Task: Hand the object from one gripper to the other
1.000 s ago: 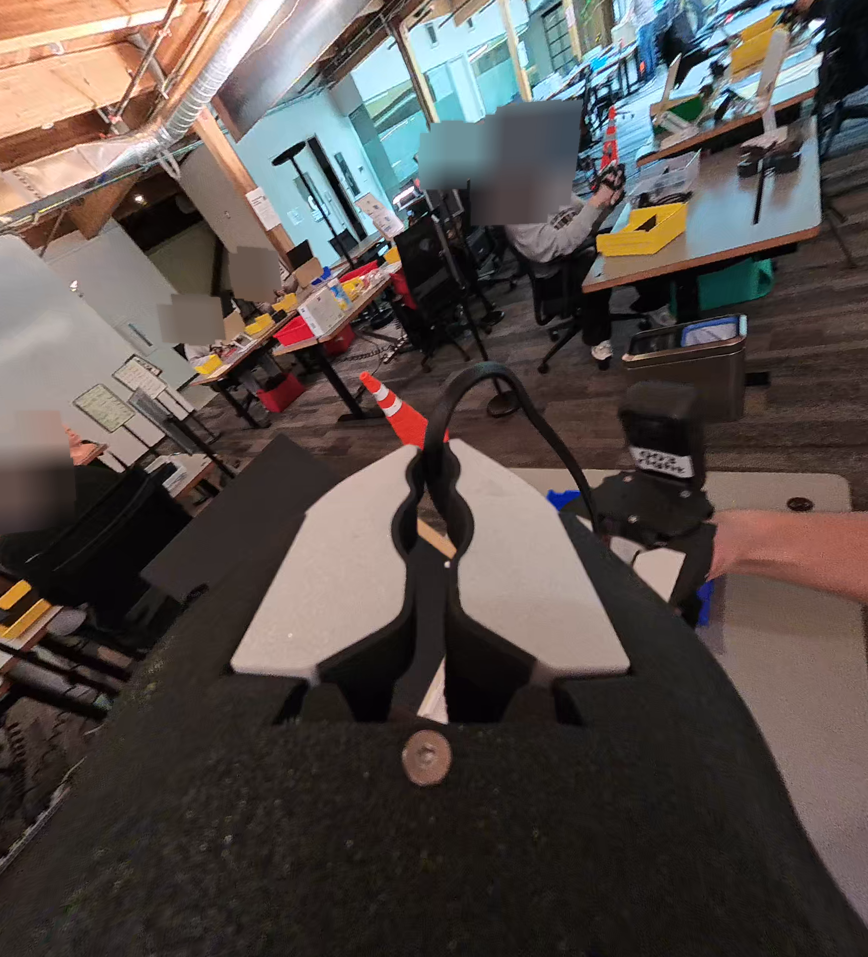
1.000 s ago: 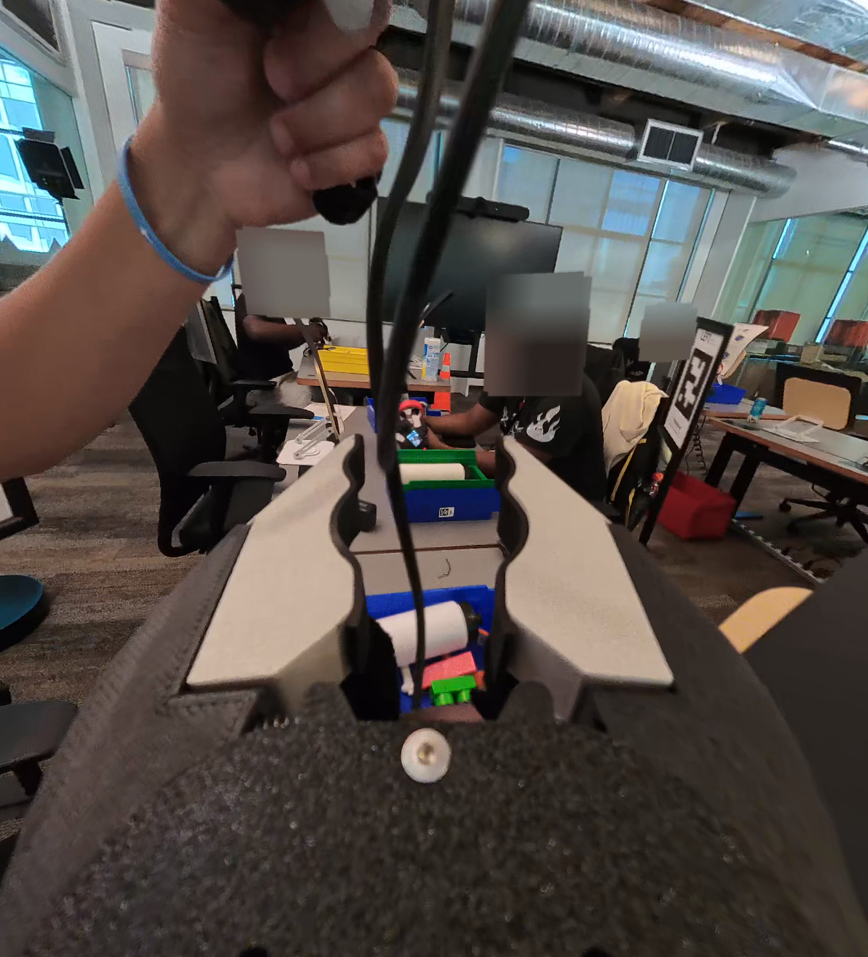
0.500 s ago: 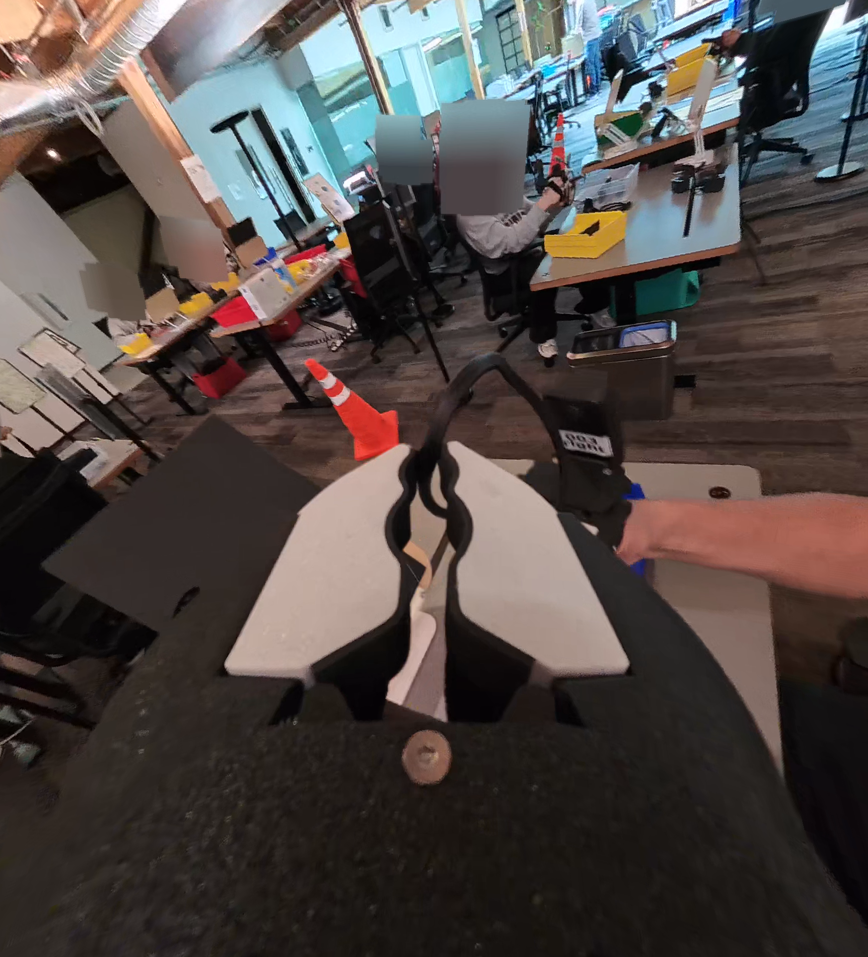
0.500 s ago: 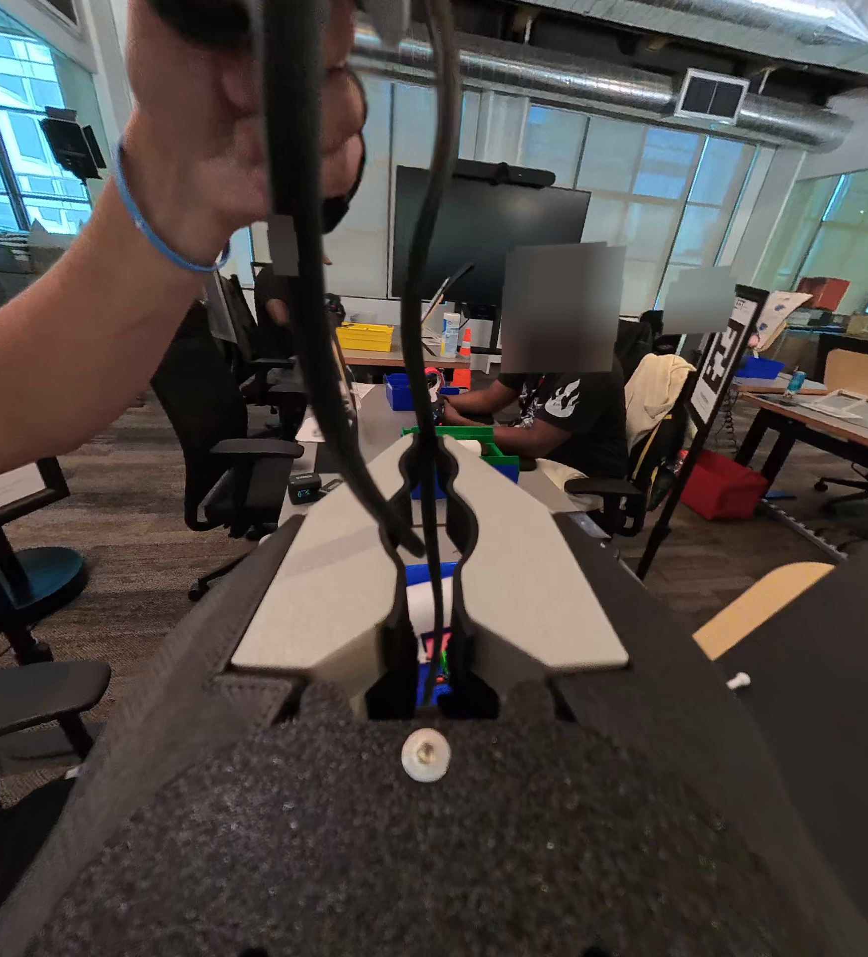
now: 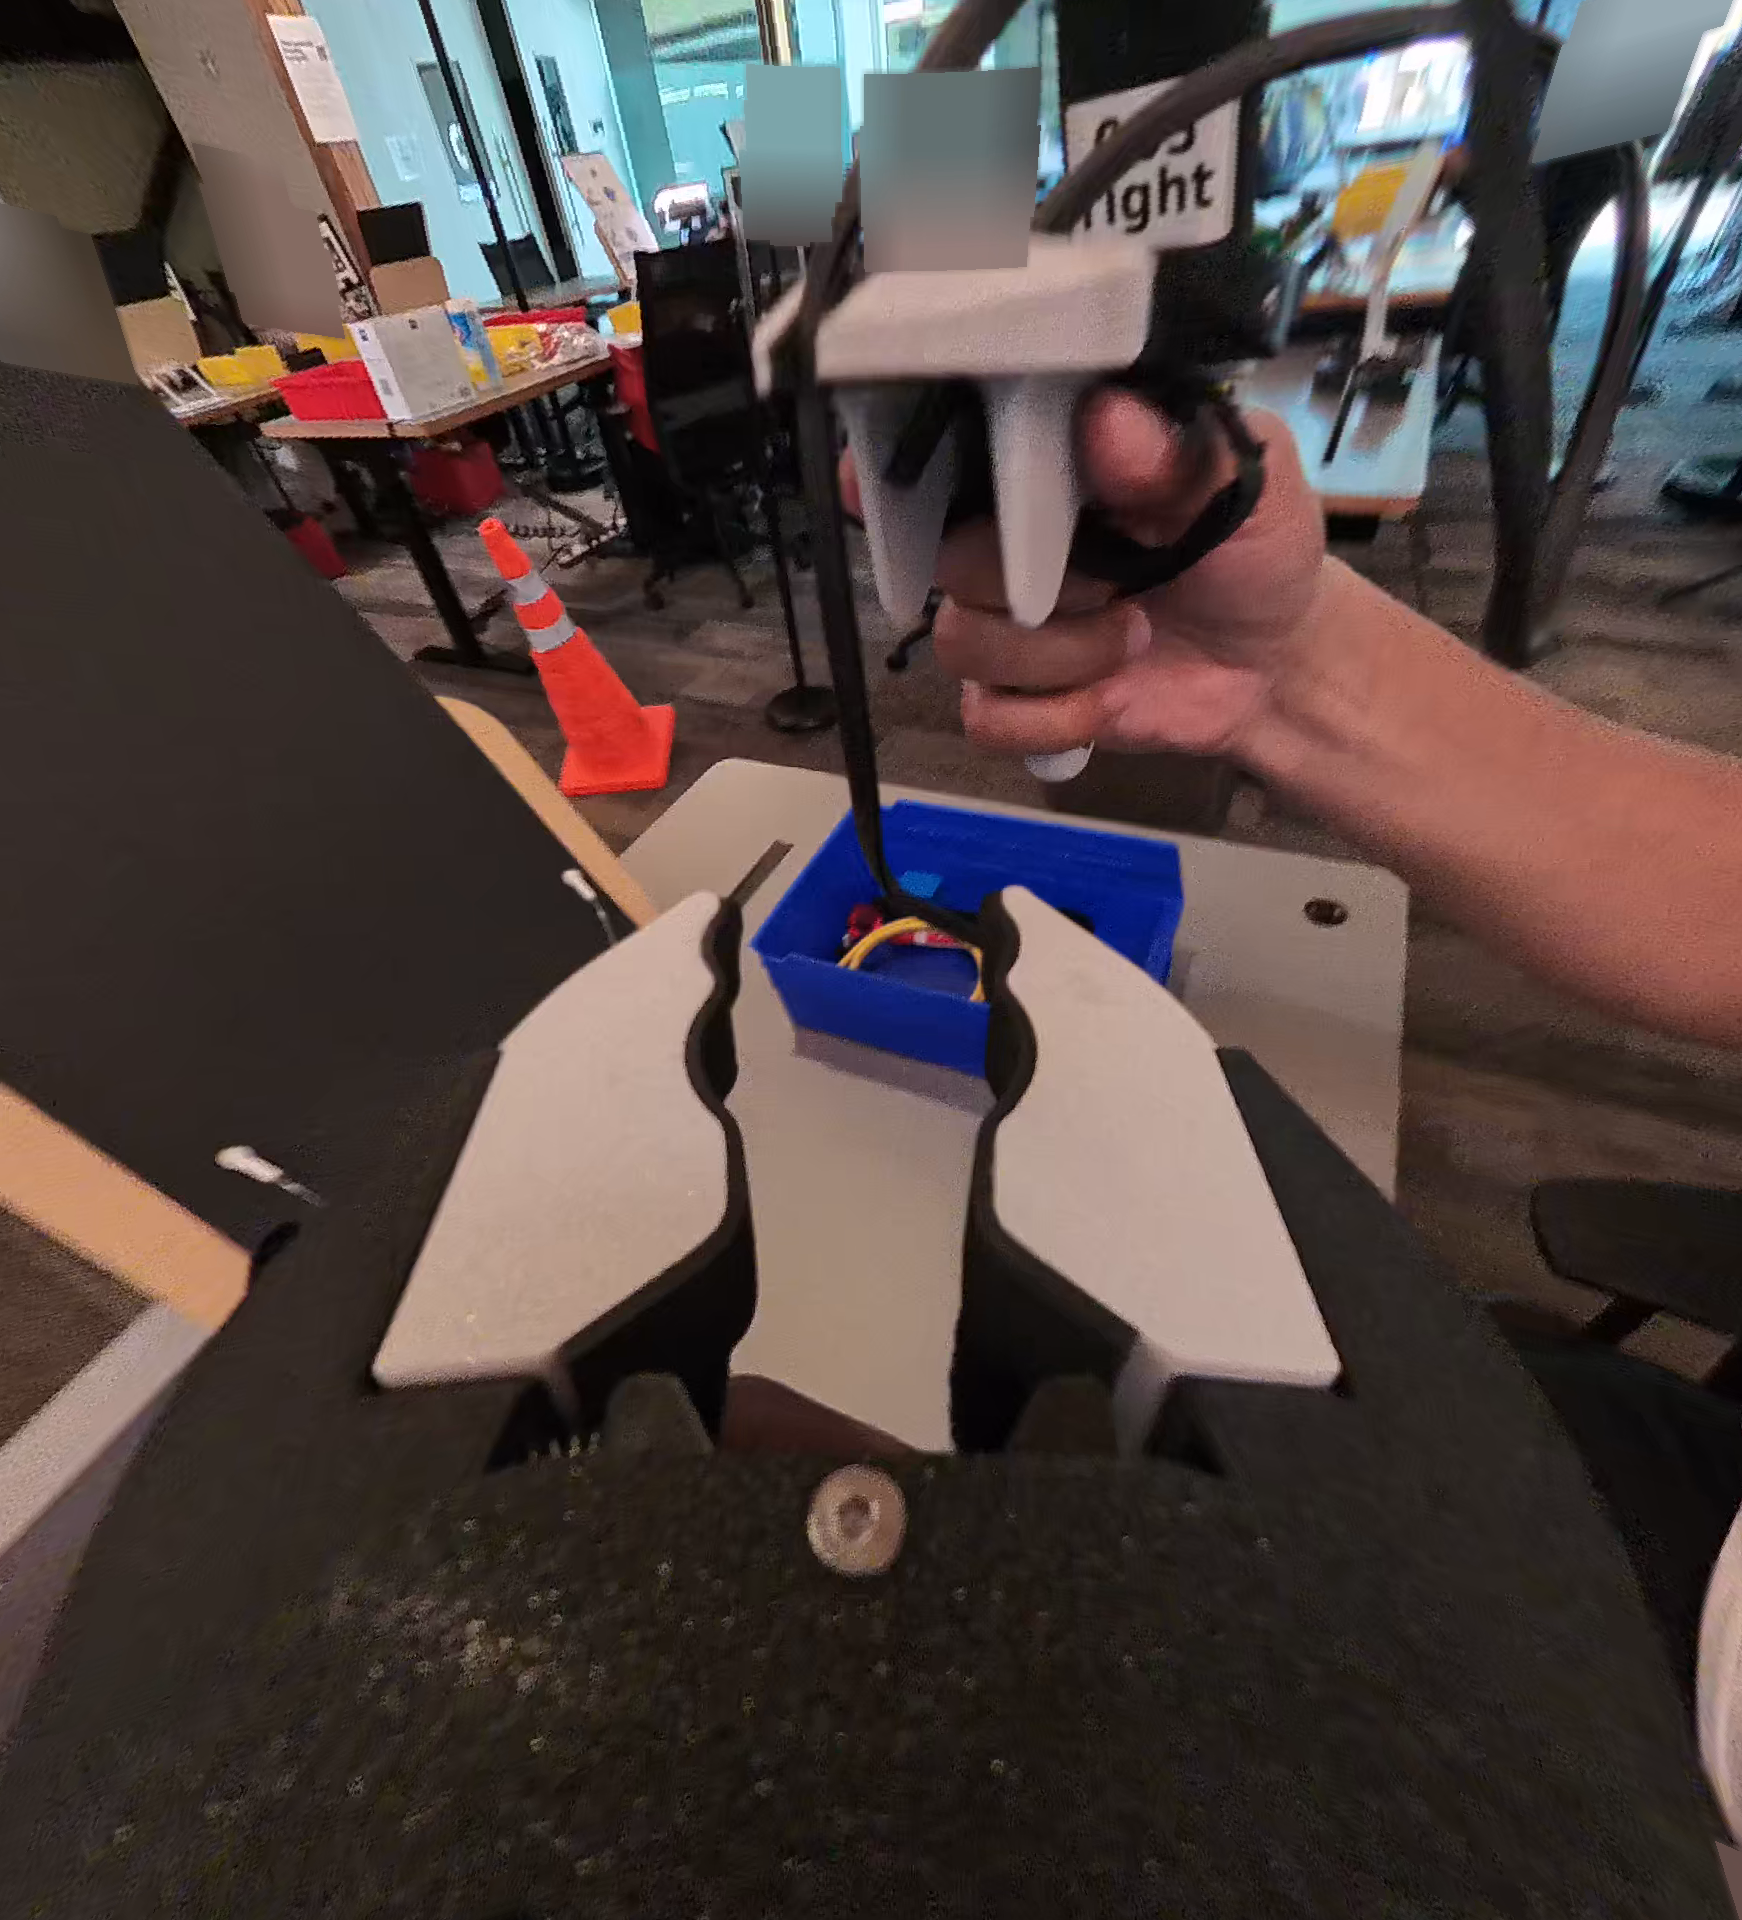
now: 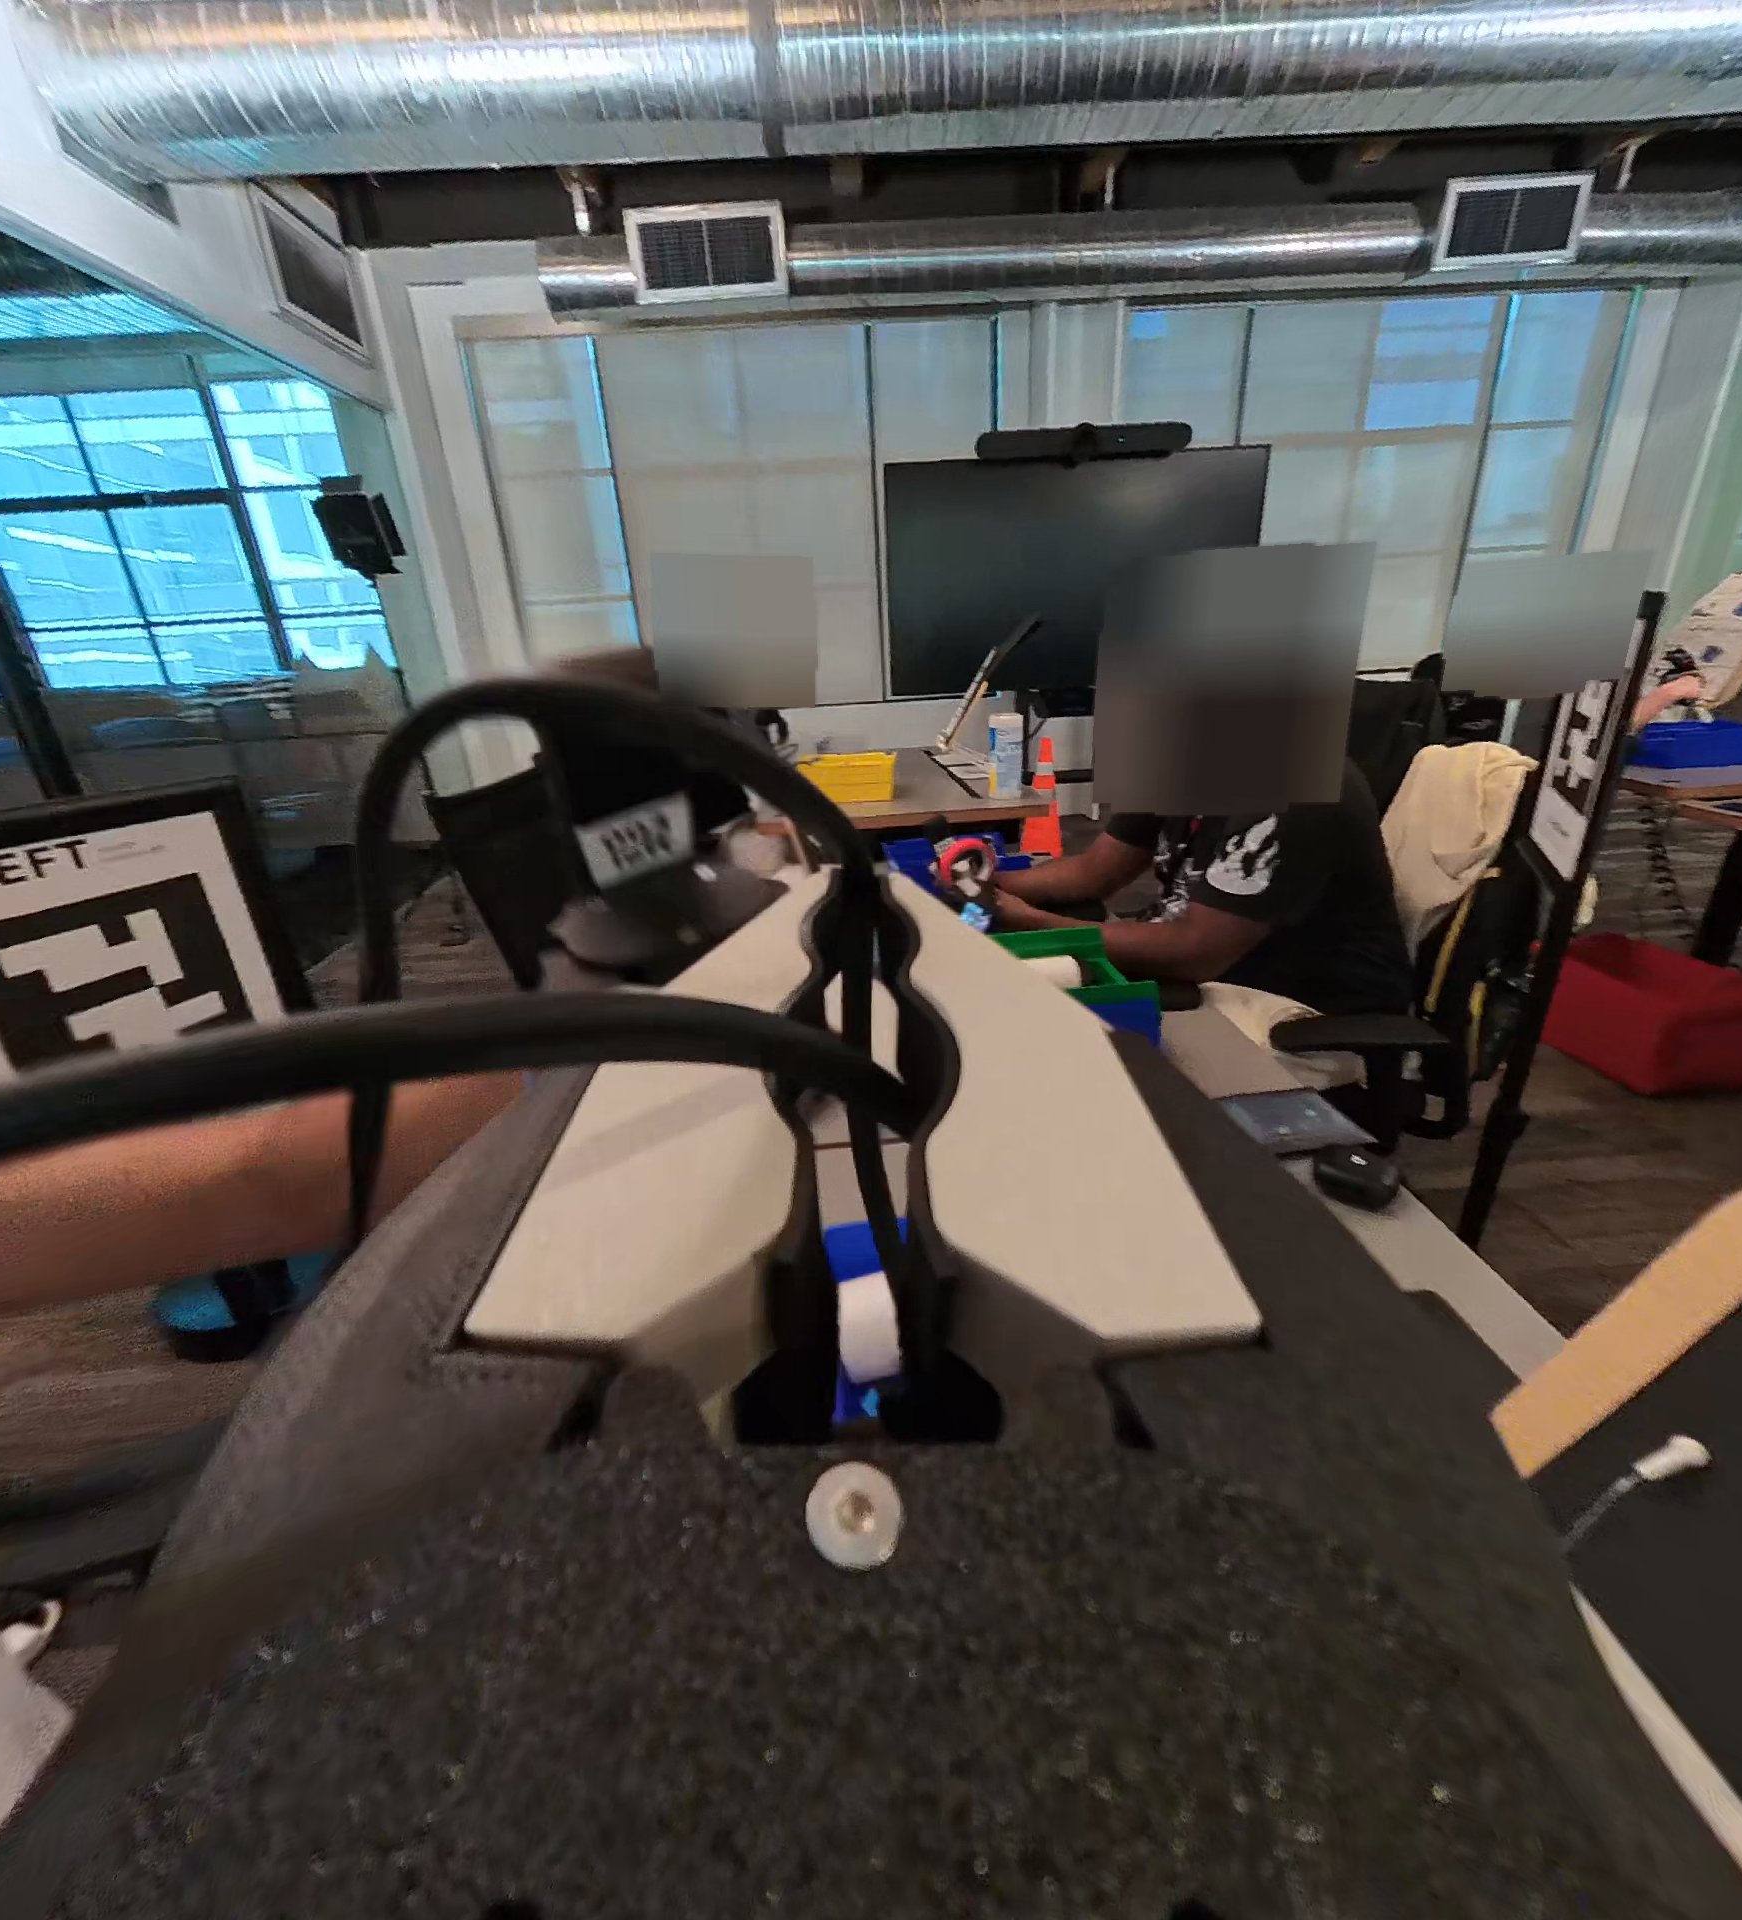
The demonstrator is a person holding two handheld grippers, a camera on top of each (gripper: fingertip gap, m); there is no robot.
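Note:
In the left wrist view, my left gripper (image 5: 856, 914) is open above the grey table (image 5: 1282, 997), with nothing pressed between its pads. A thin black cord (image 5: 841, 644) hangs from my right gripper (image 5: 794, 343), which a hand holds up and to the right. The cord's lower end drops into a blue bin (image 5: 1054, 862), close by my left gripper's right fingertip (image 5: 1002, 935). In the right wrist view, my right gripper (image 6: 862, 894) is shut on the black cord (image 6: 862, 997), which runs down between the fingers.
The blue bin holds yellow wire and small red and blue pieces. A thick black cable (image 6: 431, 1039) crosses in front of my right gripper. An orange cone (image 5: 586, 686) stands on the floor beyond the table. A black board (image 5: 171, 779) is at the left. Desks, chairs and seated people fill the background. Some 8 cm of space lies between my two pairs of fingers.
My right gripper closed on the cord, then my left gripper opened and let go of it. The left view tilted down to the table and blue bin, and the right gripper now holds the cord above.

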